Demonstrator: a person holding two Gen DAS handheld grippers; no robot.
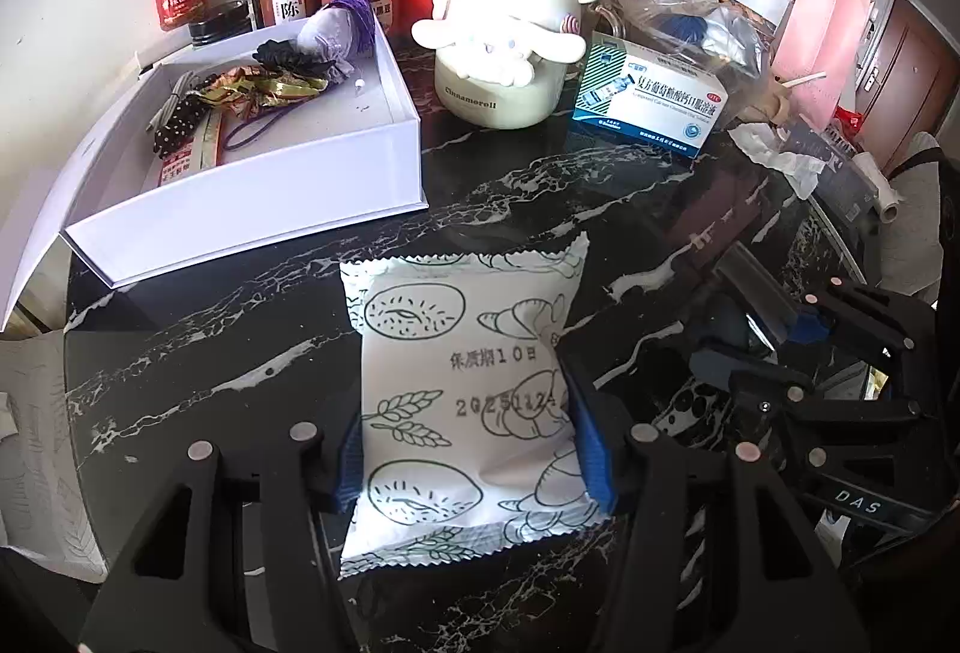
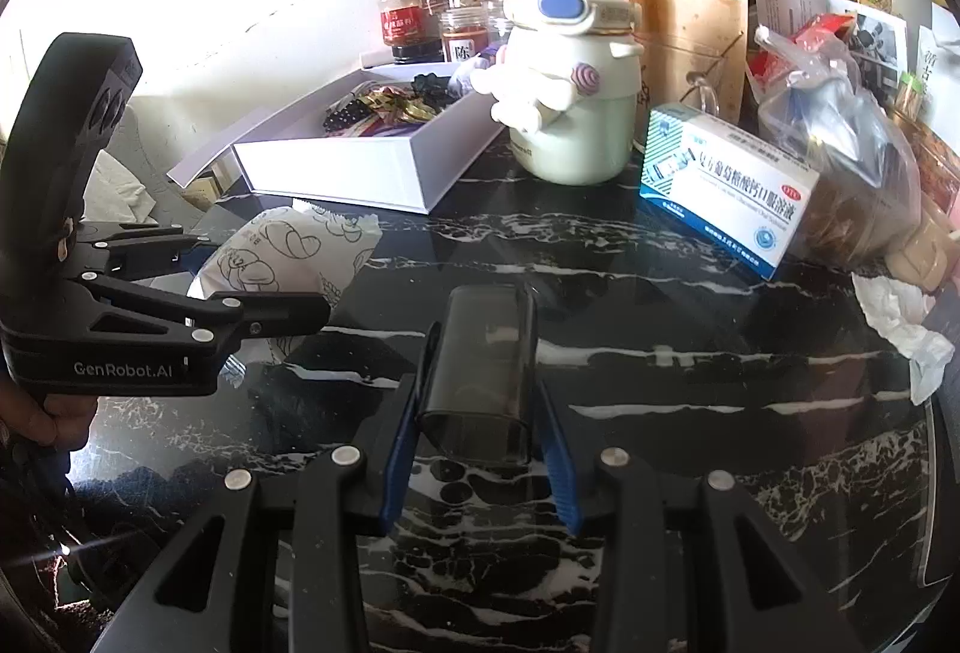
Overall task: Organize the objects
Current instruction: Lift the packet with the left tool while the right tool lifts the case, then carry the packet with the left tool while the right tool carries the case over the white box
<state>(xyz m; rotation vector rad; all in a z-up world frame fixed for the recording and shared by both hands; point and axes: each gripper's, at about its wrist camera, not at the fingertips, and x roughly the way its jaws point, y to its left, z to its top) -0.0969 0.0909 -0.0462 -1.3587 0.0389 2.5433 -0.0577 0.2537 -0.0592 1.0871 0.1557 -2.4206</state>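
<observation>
Midway through tidying, the left tool [image 1: 474, 443] gripped a white printed snack packet [image 1: 465, 401] and the right tool [image 2: 480, 449] clasped a dark translucent rectangular case [image 2: 483, 371], both near the black marbled surface [image 2: 690, 413], far from the part-filled open white cardboard box [image 1: 252, 197].

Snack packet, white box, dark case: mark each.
snack packet [image 1: 462, 383], left wrist view, printed middle.
white box [image 1: 270, 200], left wrist view, front wall.
dark case [image 2: 483, 371], right wrist view, top face.
</observation>
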